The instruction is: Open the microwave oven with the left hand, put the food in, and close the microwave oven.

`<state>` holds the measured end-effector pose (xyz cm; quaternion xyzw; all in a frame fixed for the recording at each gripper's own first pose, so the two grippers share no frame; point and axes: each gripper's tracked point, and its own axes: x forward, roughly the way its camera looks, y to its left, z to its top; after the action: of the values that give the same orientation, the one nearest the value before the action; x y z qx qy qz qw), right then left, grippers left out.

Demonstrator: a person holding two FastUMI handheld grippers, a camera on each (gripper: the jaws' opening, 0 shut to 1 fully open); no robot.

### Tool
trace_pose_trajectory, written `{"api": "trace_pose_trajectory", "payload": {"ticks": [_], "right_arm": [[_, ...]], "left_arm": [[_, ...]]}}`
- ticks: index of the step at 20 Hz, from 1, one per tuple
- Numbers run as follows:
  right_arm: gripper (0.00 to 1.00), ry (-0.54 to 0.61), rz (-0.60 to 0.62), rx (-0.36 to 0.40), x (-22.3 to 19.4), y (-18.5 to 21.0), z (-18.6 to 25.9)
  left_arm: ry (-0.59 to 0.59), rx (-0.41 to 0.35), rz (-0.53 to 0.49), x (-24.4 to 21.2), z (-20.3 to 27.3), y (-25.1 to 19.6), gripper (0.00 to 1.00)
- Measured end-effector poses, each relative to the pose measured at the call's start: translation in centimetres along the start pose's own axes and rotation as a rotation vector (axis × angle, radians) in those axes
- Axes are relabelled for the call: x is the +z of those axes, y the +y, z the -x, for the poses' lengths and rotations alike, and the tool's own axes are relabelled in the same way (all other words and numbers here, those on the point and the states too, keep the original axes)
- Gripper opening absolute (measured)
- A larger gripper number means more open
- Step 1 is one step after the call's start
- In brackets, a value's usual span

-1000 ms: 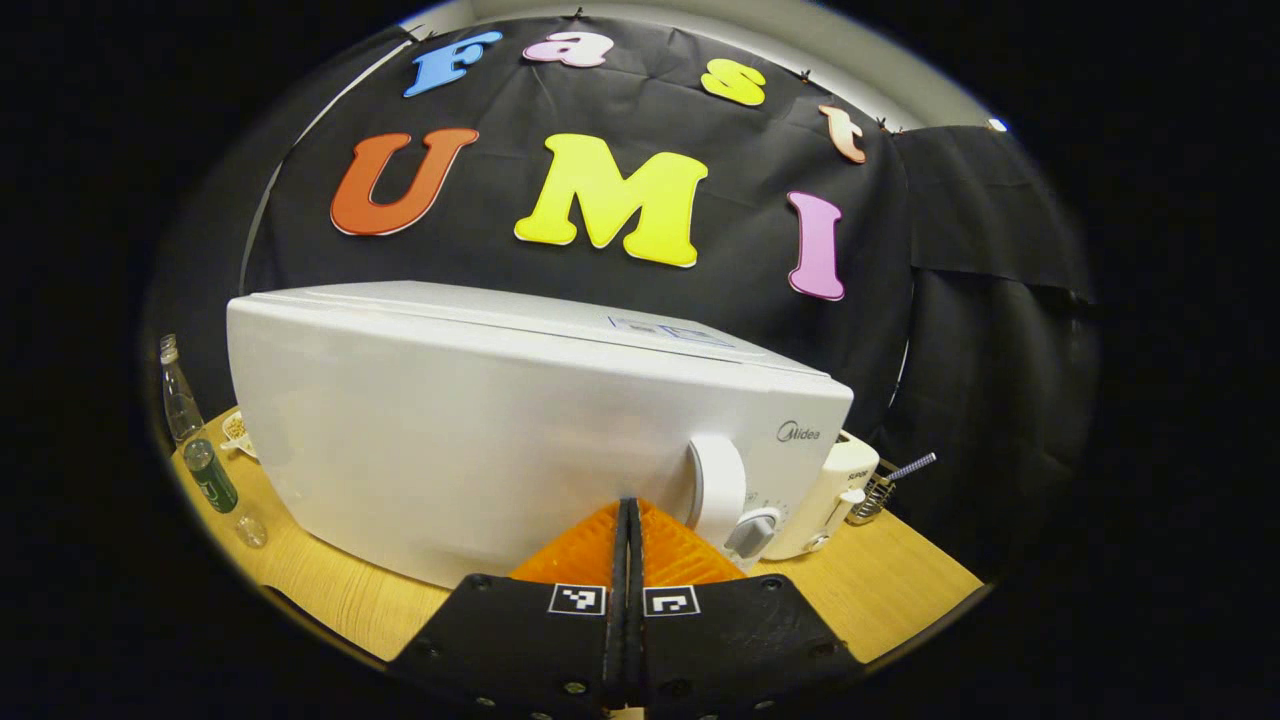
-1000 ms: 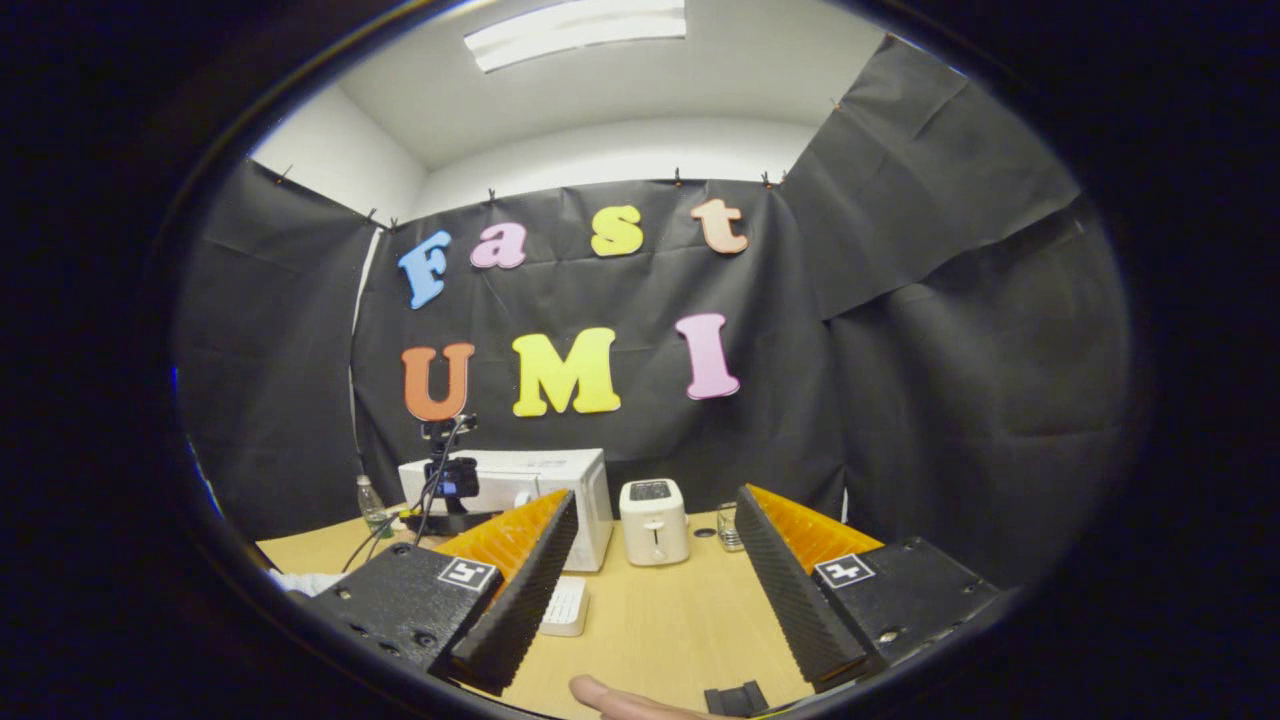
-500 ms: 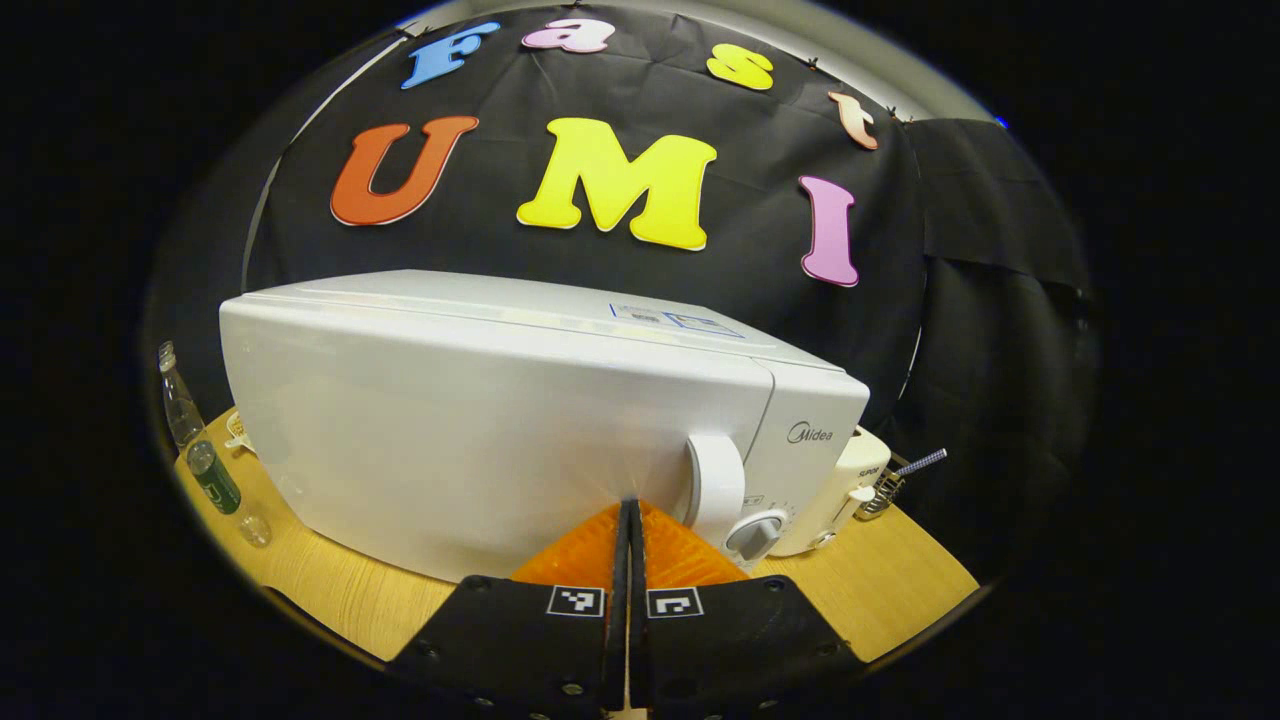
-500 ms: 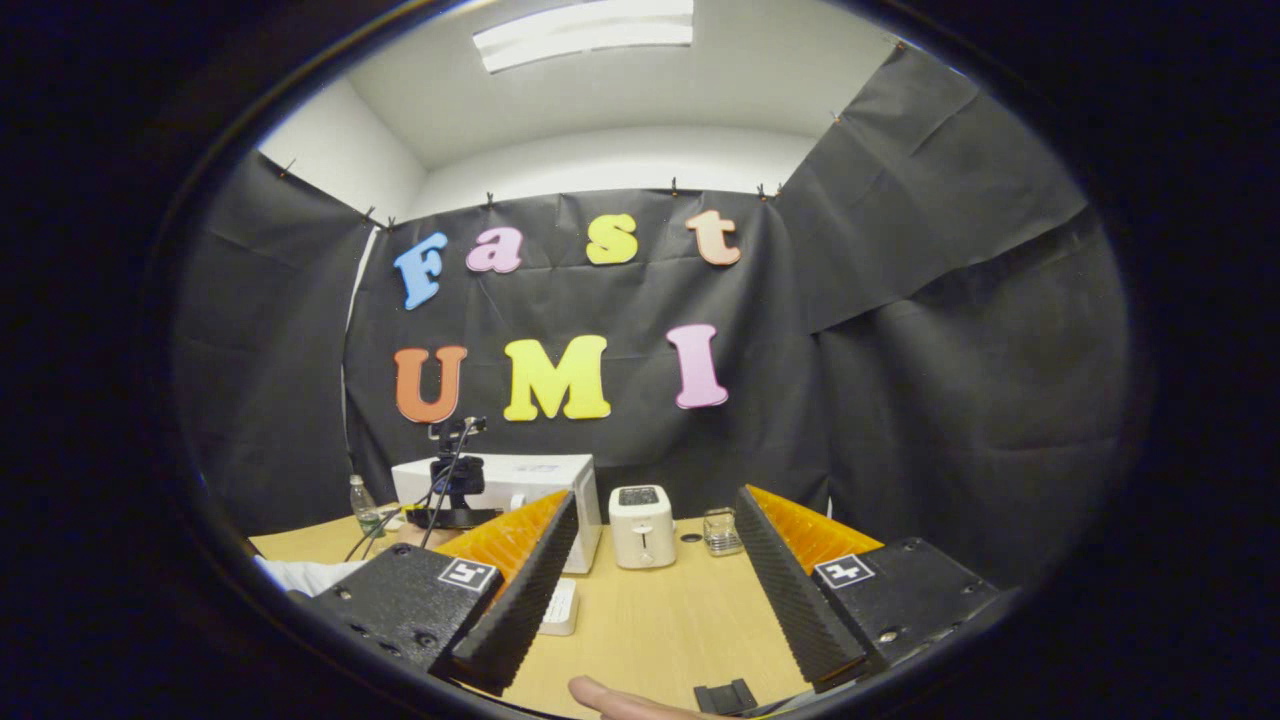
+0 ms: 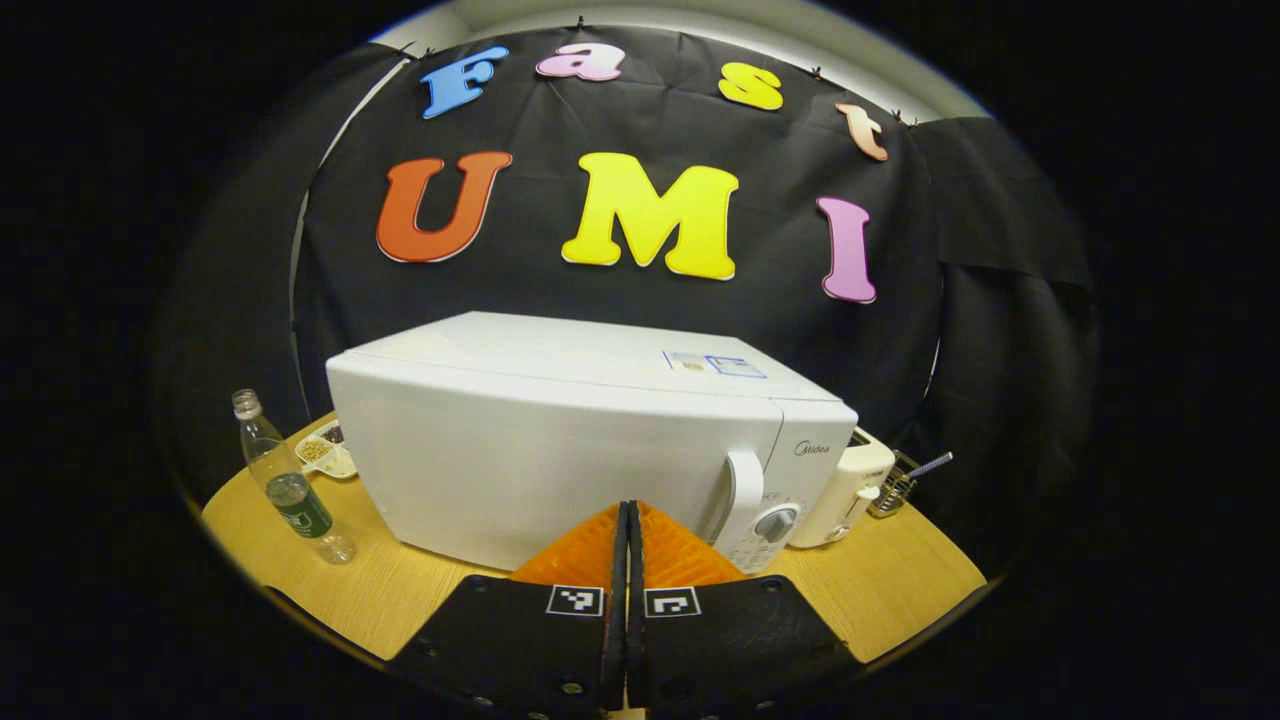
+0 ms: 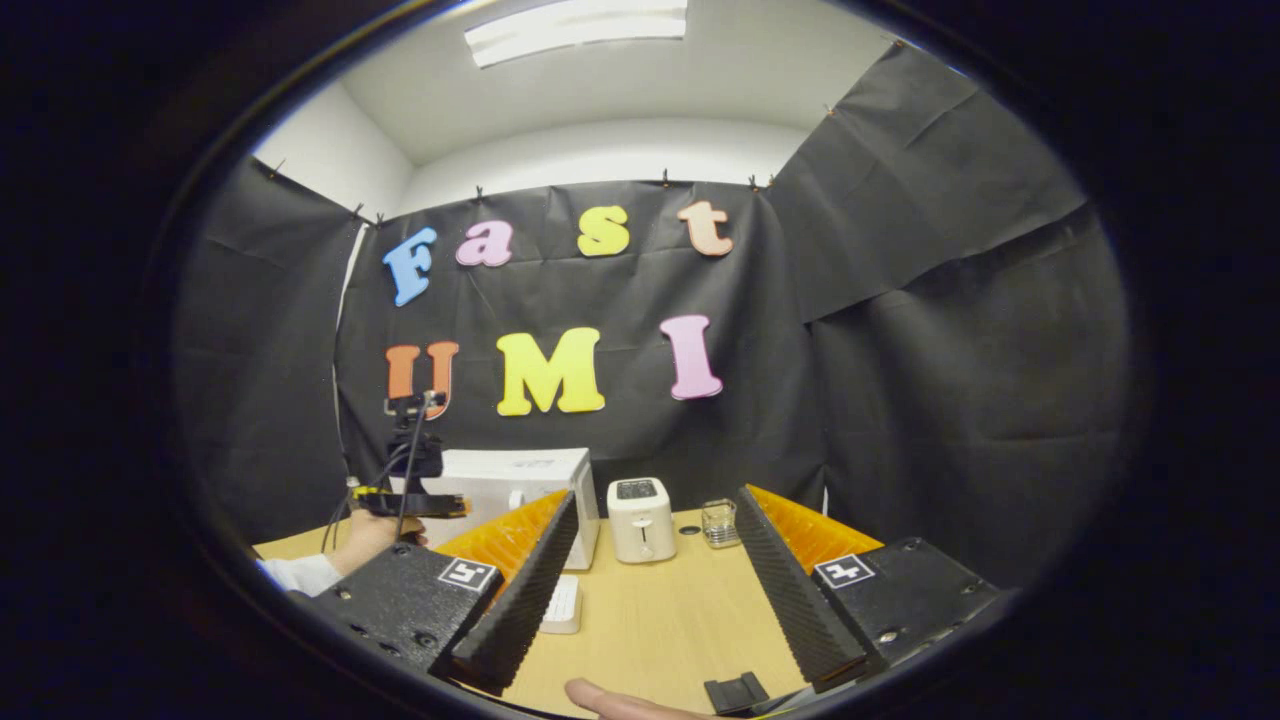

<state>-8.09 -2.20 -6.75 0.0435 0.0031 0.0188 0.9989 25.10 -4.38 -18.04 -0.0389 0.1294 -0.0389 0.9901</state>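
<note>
Wooden surface [image 5: 880,570], white microwave [image 5: 560,450] at its far left with door shut, left tool [image 5: 627,530] fingers pressed together just short of door, right tool [image 6: 655,570] fingers wide apart, nothing between, toaster [image 6: 641,518] right of microwave.

The left gripper [image 5: 627,520] has its orange fingers pressed flat together, nothing between them, pointing toward twelve o'clock. From the right gripper view it sits at about nine o'clock, held level by a hand [image 6: 367,533] with a white sleeve [image 6: 300,574]. The right gripper [image 6: 650,560] has its fingers spread wide, holding nothing.
</note>
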Motion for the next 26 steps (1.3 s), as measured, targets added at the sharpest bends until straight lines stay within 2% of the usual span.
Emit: {"api": "trace_pose_trajectory", "payload": {"ticks": [1, 2, 3, 4, 5, 6, 7, 8, 9, 10, 11, 14, 15, 16, 17, 18, 19, 21, 22, 24, 25, 26], "right_arm": [[1.00, 0.005, -0.015, -0.001, -0.1, 0.2, 0.0], [0.90, 0.005, -0.032, -0.002, 0.0, 0.4, -0.1], [0.90, 0.005, -0.046, -0.003, 0.1, 0.5, -0.2], [1.00, 0.007, -0.054, -0.005, 0.1, 0.6, -0.3], [0.89, 0.009, -0.056, -0.005, 0.1, 0.8, -0.2], [1.00, 0.009, -0.054, -0.007, 0.1, 0.9, -0.3], [0.89, 0.011, -0.053, -0.008, 0.1, 1.1, -0.5], [0.89, 0.014, -0.052, -0.008, 0.1, 1.3, -0.5], [1.00, 0.019, -0.051, -0.008, 0.0, 1.5, -0.5], [0.89, 0.022, -0.050, -0.005, 0.0, 1.8, -0.7], [0.89, 0.026, -0.049, -0.003, 0.0, 1.9, -0.7], [0.89, 0.029, -0.036, 0.004, 0.1, 2.6, -0.9], [0.90, 0.027, -0.034, 0.007, 0.2, 2.7, -0.9], [0.89, 0.024, -0.033, 0.009, 0.3, 2.9, -0.8], [0.90, 0.017, -0.032, 0.010, 0.5, 3.0, -0.7], [1.00, 0.012, -0.036, 0.007, 0.7, 3.1, -0.8], [0.90, 0.009, -0.038, 0.001, 0.8, 3.2, -0.9], [0.89, 0.008, -0.034, 0.006, 0.9, 3.8, -0.9], [1.00, 0.008, -0.035, 0.015, 0.9, 4.2, -0.9], [1.00, 0.005, -0.038, 0.030, 0.9, 4.9, -0.8], [0.90, 0.005, -0.035, 0.036, 0.8, 5.2, -0.8], [0.89, 0.005, -0.031, 0.039, 0.8, 5.3, -0.8]], "left_arm": [[-0.008, 0.006, -0.018, 0.8, 1.2, 0.2, 0.01], [-0.009, 0.021, -0.038, 1.4, 2.6, 0.7, 0.00], [-0.015, 0.028, -0.053, 2.1, 4.0, 0.9, 0.00], [-0.023, 0.032, -0.062, 2.7, 5.6, 0.9, 0.01], [-0.040, 0.032, -0.068, 3.4, 7.3, 0.9, 0.01], [-0.056, 0.033, -0.071, 3.9, 8.9, 1.0, 0.01], [-0.081, 0.064, -0.080, 4.7, 11.4, 1.7, 0.01], [-0.109, 0.090, -0.091, 5.3, 12.6, 2.3, 0.29], [-0.141, 0.112, -0.112, 5.0, 14.7, 3.1, 0.57], [-0.165, 0.132, -0.121, 6.1, 15.9, 3.4, 0.85], [-0.187, 0.142, -0.131, 6.5, 17.2, 3.7, 0.92], [-0.216, 0.139, -0.160, 6.5, 21.3, 4.1, 0.92], [-0.223, 0.145, -0.168, 6.4, 22.5, 4.4, 0.82], [-0.228, 0.152, -0.171, 6.3, 23.6, 4.9, 0.93], [-0.231, 0.149, -0.171, 6.1, 24.8, 5.0, 0.94], [-0.234, 0.152, -0.164, 5.9, 25.9, 5.1, 0.94], [-0.237, 0.151, -0.156, 5.7, 26.8, 5.1, 0.94], [-0.243, 0.139, -0.152, 5.3, 28.5, 4.9, 0.94], [-0.252, 0.130, -0.141, 5.3, 29.3, 4.6, 0.94], [-0.254, 0.119, -0.114, 4.7, 30.5, 4.7, 0.94], [-0.252, 0.120, -0.102, 4.3, 30.9, 4.7, 0.94], [-0.254, 0.115, -0.099, 4.1, 31.2, 4.5, 0.94]]}}
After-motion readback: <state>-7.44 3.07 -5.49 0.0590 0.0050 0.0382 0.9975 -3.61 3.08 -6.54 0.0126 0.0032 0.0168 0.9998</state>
